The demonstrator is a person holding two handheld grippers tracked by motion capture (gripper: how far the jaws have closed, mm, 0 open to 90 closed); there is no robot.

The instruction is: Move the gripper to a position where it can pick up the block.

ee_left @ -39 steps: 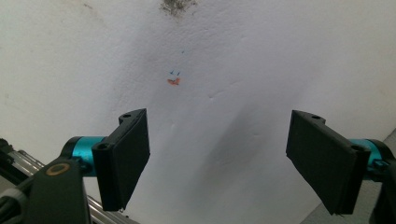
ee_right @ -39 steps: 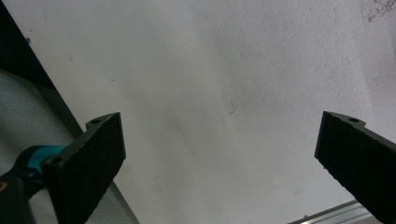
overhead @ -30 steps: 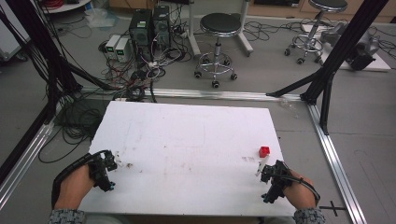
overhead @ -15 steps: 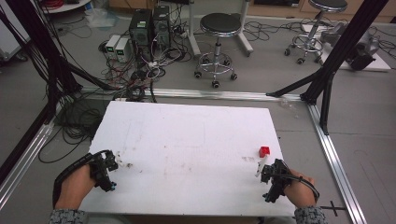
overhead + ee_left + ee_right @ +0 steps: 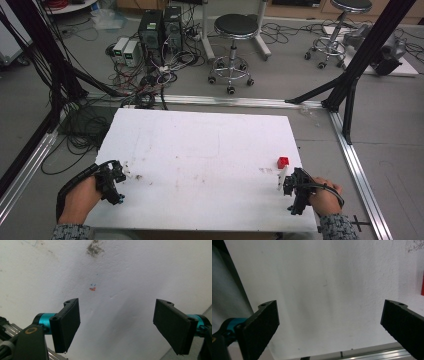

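Observation:
A small red block (image 5: 283,161) sits on the white table board (image 5: 210,150) near its right side. My right gripper (image 5: 288,183) rests just in front of that block, near the board's front right corner. Its jaws stand wide open over bare white surface (image 5: 329,312), and a sliver of the red block (image 5: 422,285) shows at the right edge of the right gripper view. My left gripper (image 5: 116,176) lies at the board's front left edge. It is open too (image 5: 117,315), with nothing between its jaws.
A dark smudge (image 5: 94,250) and a tiny orange mark (image 5: 92,289) lie on the board ahead of the left gripper. An aluminium frame rail (image 5: 357,165) runs along the right. Beyond the table are stools (image 5: 235,30), computer boxes (image 5: 160,25) and tangled cables (image 5: 150,80).

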